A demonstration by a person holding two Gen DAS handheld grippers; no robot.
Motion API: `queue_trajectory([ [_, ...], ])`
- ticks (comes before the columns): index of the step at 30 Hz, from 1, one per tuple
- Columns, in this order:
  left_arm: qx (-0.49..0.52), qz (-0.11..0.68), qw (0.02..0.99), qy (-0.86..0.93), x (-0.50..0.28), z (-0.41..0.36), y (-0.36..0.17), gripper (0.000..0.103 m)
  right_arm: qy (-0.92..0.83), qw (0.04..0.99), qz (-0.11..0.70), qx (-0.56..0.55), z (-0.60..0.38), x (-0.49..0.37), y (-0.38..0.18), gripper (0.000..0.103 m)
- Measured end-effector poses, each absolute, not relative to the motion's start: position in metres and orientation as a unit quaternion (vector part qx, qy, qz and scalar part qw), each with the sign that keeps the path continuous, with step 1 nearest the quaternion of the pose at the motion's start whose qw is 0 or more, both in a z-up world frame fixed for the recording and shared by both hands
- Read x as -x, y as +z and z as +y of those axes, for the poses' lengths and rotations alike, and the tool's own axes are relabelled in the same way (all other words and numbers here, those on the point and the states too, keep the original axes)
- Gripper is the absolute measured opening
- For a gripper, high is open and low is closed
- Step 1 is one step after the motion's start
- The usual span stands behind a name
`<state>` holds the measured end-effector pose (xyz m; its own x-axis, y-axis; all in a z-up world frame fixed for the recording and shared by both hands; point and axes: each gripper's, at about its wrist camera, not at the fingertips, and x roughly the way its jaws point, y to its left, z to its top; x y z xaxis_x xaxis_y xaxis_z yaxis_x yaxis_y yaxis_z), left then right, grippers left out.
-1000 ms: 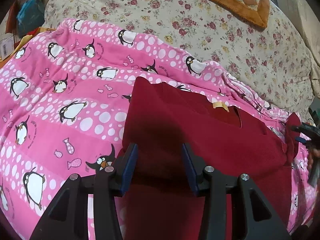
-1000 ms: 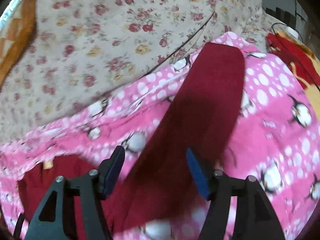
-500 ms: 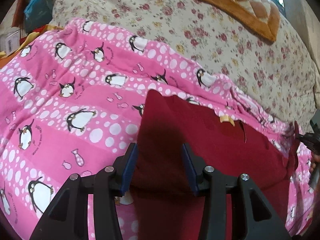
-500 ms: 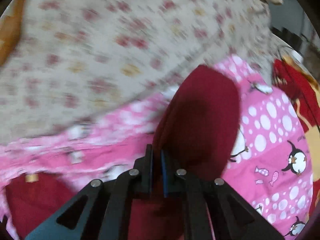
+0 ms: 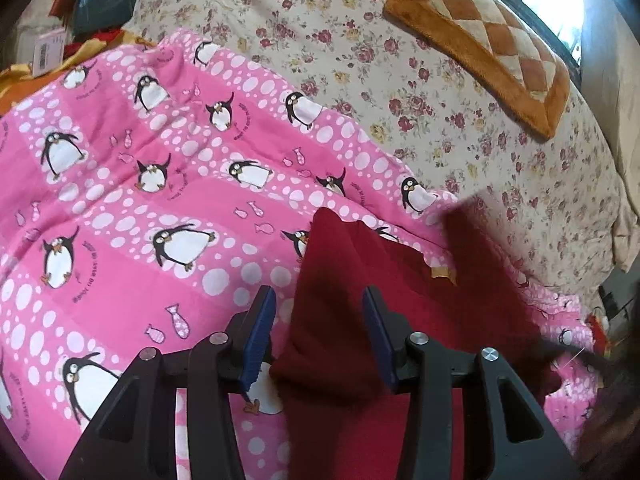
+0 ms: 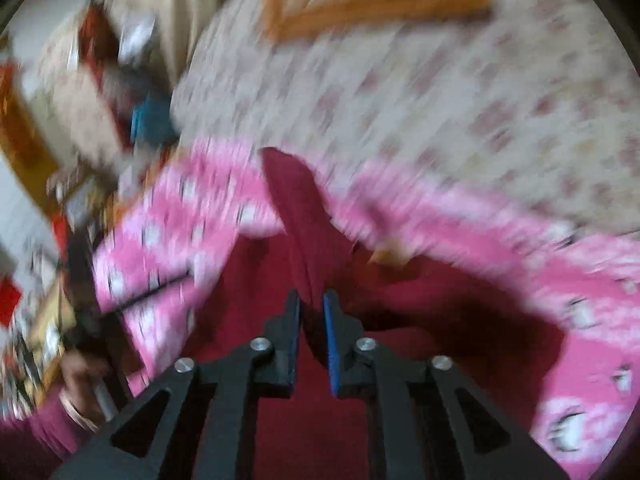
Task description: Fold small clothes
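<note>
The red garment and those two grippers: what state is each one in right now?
Red garment: lying on the pink penguin blanket, one sleeve pulled up.
Right gripper: clamped on that sleeve; jaws have just eased apart slightly.
Left gripper: partly open, straddling the garment's edge, not pinching.

Wide open pink penguin blanket (image 5: pixel 120 184) lies left of the dark red garment (image 5: pixel 360 280), flat and bare. Beyond it the floral quilt (image 5: pixel 440 92) runs clear up to an orange checked cushion (image 5: pixel 492 40). Clutter (image 5: pixel 72 12) crowds the far-left corner.
</note>
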<state>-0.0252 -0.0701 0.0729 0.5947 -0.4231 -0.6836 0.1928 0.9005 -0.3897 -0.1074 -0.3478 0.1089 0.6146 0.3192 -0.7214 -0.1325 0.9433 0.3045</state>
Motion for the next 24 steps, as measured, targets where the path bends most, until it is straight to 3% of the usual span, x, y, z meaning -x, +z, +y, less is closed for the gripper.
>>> queue_trajectory([
  [1, 0.141, 0.417, 0.880, -0.179, 0.025, -0.070, 0.072, 0.024, 0.130, 0.876, 0.454, -0.103, -0.332, 0.102, 0.086, 0.038],
  [2, 0.139, 0.419, 0.879, -0.181, 0.024, -0.070, 0.072, 0.024, 0.128, 0.854, 0.494, -0.095, -0.319, 0.097, 0.061, 0.042],
  [6, 0.139, 0.418, 0.879, -0.184, 0.023, -0.071, 0.073, 0.024, 0.122, 0.847, 0.513, -0.074, -0.311, 0.111, 0.045, 0.043],
  [11, 0.123, 0.416, 0.880, -0.194, 0.026, -0.081, 0.073, 0.024, 0.092, 0.872, 0.473, -0.086, -0.355, 0.144, 0.082, 0.063],
  [24, 0.089, 0.443, 0.870, -0.199, 0.015, -0.117, 0.047, 0.024, -0.096, 0.865, 0.448, -0.204, -0.513, 0.173, 0.064, 0.068],
])
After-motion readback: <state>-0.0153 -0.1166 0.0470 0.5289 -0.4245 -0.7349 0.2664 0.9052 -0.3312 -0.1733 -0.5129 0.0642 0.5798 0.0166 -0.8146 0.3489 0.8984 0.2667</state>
